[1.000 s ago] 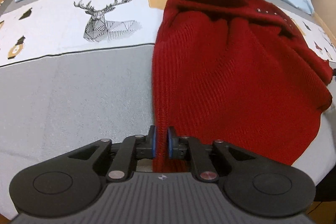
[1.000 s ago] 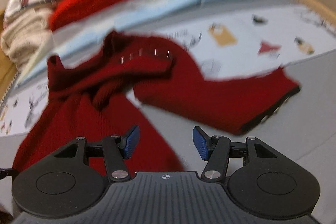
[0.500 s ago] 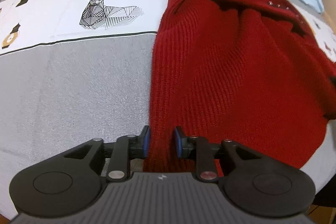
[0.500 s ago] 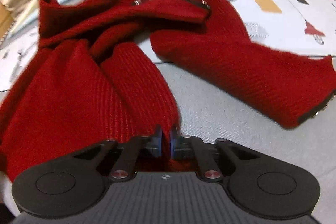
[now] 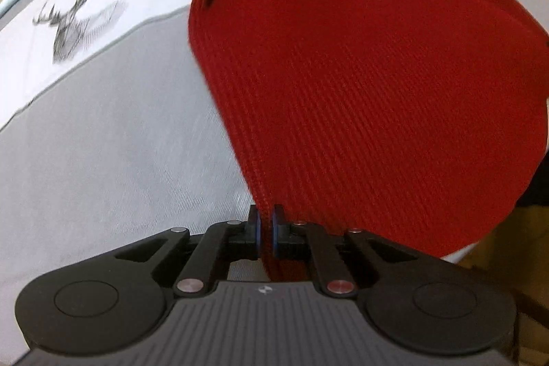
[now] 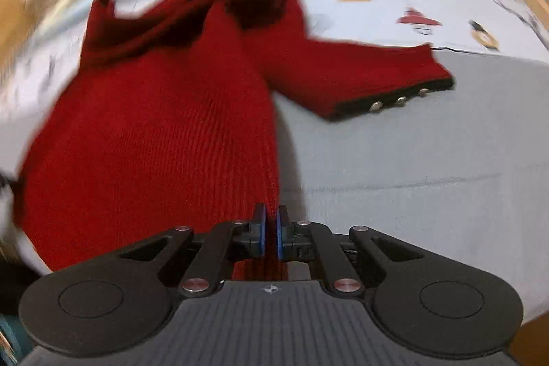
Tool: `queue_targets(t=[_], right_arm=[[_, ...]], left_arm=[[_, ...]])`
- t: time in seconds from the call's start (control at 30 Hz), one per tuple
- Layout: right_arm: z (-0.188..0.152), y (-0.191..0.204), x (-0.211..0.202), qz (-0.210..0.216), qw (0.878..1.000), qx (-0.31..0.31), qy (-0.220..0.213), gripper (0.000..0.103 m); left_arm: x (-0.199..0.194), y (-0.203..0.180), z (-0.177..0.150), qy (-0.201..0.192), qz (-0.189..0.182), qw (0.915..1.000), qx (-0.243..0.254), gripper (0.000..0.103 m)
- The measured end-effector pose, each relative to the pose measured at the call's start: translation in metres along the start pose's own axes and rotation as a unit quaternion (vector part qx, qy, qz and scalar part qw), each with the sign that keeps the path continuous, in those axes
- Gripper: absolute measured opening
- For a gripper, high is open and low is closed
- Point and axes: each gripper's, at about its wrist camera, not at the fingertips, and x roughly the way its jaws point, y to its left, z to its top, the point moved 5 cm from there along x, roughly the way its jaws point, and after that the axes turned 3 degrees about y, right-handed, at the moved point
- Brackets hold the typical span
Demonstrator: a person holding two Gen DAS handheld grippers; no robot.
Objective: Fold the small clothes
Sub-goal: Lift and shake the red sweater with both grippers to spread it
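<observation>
My left claw (image 5: 265, 230) is pinched tight on the bottom edge of the red ribbed knit sweater (image 5: 360, 74). My right claw (image 6: 271, 228) is pinched tight on the bottom edge too, at the other corner. So I hold both bottom corners, one in each claw.

The sweater lies spread out in front of me on the grey bed cover with the deer drawing (image 5: 79, 23). One sleeve with a black cuff and shiny round buttons (image 6: 398, 100) sticks out to the right, flat on the cover. The neck end looks bunched up and dark, far from me.

I think the job now is to lift the bottom and carry it up toward the neck. To do it well, I should move both claws together, side by side, so the edge stays straight. I should squeeze hard, since thick knit can slip. That loose sleeve may need tucking in. The pictures are a bit blurry, so I go slow.
</observation>
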Motion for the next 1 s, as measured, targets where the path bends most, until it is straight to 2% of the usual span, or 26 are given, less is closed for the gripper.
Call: queue_targets(t=[0.1,0.17,0.23,0.3,0.37,0.43,0.5,0.53,0.57,0.6,0.67,0.73,0.8,0.93,1.0], right_arm=[[-0.001,0.007,0.008,0.016,1.000,-0.008,0.008,0.007],[-0.003,0.005,0.010,0.041,0.999,0.000,0.028,0.007],[-0.006,0.012,0.010,0.067,0.996,-0.015,0.058,0.006],[-0.005,0.011,0.013,0.056,0.996,-0.009,0.065,0.007],[0.008,0.001,0.009,0.049,0.998,0.030,0.035,0.012],[0.024,-0.012,-0.003,0.051,0.995,0.076,-0.030,0.015],[0.039,-0.025,-0.014,0.065,0.985,0.134,-0.093,0.025],[0.047,-0.032,-0.016,0.074,0.977,0.159,-0.124,0.033],[0.053,-0.039,-0.014,0.078,0.969,0.183,-0.145,0.037],[0.058,-0.046,-0.006,0.078,0.965,0.202,-0.145,0.041],[0.078,-0.053,0.014,0.082,0.958,0.246,-0.122,0.043],[0.100,-0.055,0.028,0.107,0.945,0.281,-0.127,0.057],[0.116,-0.054,0.045,0.106,0.939,0.302,-0.124,0.061],[0.152,-0.046,0.073,0.085,0.924,0.349,-0.128,0.064],[0.166,-0.048,0.091,0.047,0.923,0.363,-0.114,0.064]], left_arm=[[-0.012,0.000,-0.016,0.023,0.033,0.9991,0.014,0.006],[-0.022,-0.007,-0.020,0.025,0.039,0.9986,0.024,0.006],[-0.032,-0.017,-0.018,0.014,0.035,0.9981,0.050,0.007],[-0.040,-0.018,-0.009,-0.012,0.029,0.9986,0.043,0.010],[-0.047,-0.011,0.003,-0.058,0.005,0.9983,0.001,0.016],[-0.049,-0.002,0.018,-0.078,0.004,0.9963,-0.034,0.017],[-0.059,-0.001,0.038,-0.109,0.034,0.9928,-0.036,0.017],[-0.065,0.002,0.046,-0.128,0.034,0.9902,-0.046,0.017],[-0.070,0.006,0.053,-0.141,0.019,0.9878,-0.064,0.017],[-0.072,0.008,0.059,-0.147,0.006,0.9857,-0.082,0.017],[-0.076,0.009,0.071,-0.154,0.001,0.9825,-0.105,0.017],[-0.078,0.004,0.085,-0.161,-0.001,0.9804,-0.113,0.017],[-0.076,0.003,0.094,-0.165,-0.007,0.9784,-0.124,0.017],[-0.074,-0.005,0.111,-0.166,-0.013,0.9773,-0.131,0.017],[-0.071,-0.005,0.121,-0.165,-0.013,0.9783,-0.125,0.017]])
